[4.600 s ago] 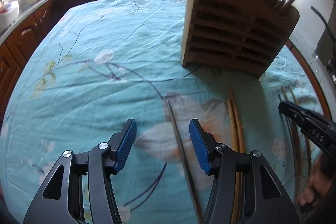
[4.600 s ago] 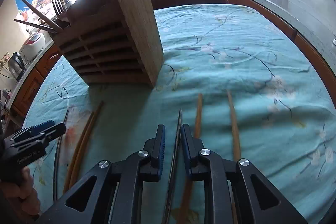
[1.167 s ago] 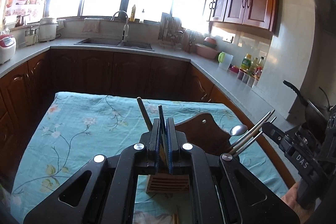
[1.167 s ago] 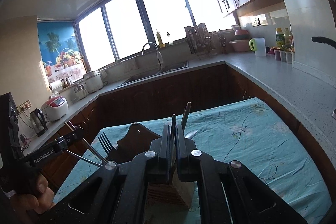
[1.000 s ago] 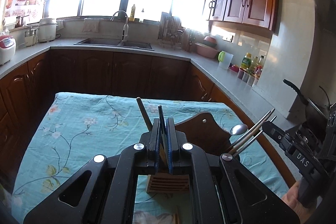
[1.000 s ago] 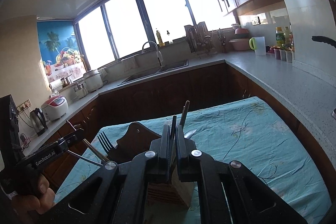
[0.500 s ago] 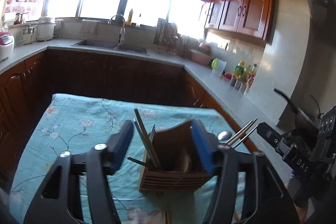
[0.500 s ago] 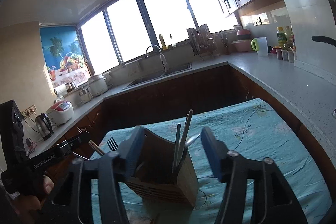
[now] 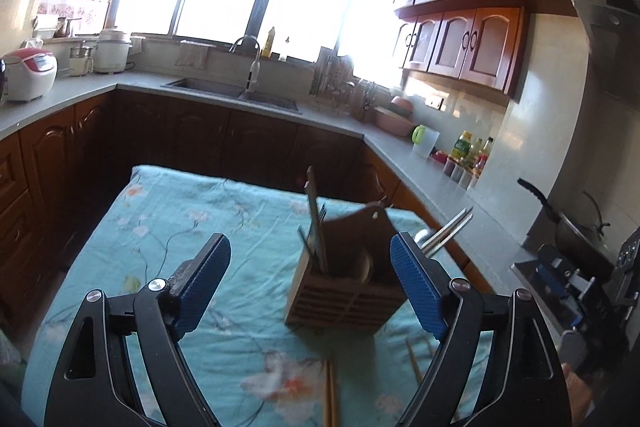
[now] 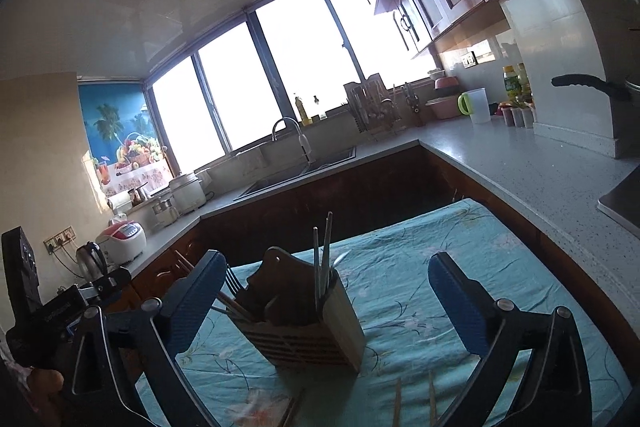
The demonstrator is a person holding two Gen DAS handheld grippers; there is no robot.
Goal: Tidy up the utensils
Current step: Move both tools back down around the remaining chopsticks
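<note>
Both claws are opening up with nothing between them: left gripper (image 9: pixel 310 277) and right gripper (image 10: pixel 324 297), ribbed blue pads. The slatted wooden utensil holder (image 9: pixel 344 301) stands on the wrinkly teal floral tablecloth (image 9: pixel 168 227), metal chopsticks (image 10: pixel 322 259) upright inside. Wood-cabinet kitchen, big bright windows.

The holder (image 9: pixel 344 291) stands on the surface (image 9: pixel 168 227), with chopsticks (image 10: pixel 322 259) upright in it and a fork (image 10: pixel 230 277) on its far left side. More chopsticks (image 9: pixel 331 393) lie on the surface before it; the sink (image 9: pixel 236 95) lies behind.
</note>
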